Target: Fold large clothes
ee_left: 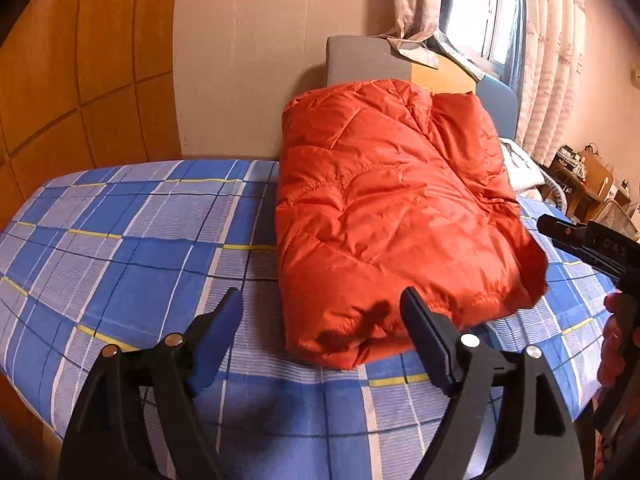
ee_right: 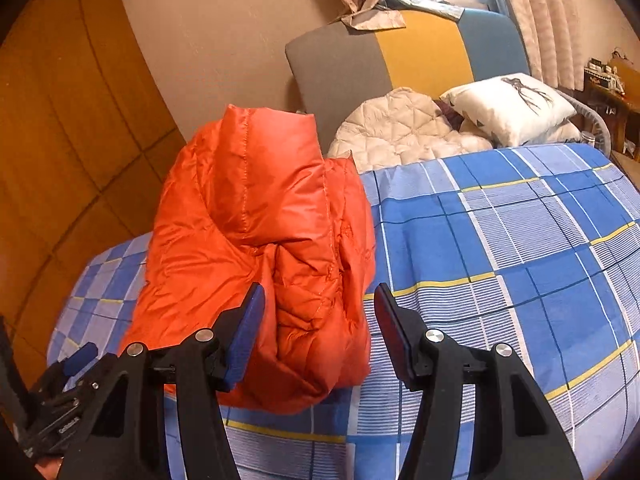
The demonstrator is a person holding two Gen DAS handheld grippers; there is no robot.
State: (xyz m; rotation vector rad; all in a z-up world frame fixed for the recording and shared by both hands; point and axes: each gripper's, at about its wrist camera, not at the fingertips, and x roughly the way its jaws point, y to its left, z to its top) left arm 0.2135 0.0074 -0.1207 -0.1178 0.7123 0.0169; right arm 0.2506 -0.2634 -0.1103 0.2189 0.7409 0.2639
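Orange puffer jacket [ee_left: 392, 216], folded, on bed

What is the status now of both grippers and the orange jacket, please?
Left gripper open, empty. Right gripper open, empty. Orange jacket folded, lying free on checked bed sheet. Nothing in the way.

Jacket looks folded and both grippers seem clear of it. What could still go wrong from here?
The puffy orange jacket looks springy, so with both jaws open and off it, the top fold may creep open. The left gripper sits close to its near edge, so a careless pull-back could snag it. It also lies near the plaid bedsheet's front edge and might slide.
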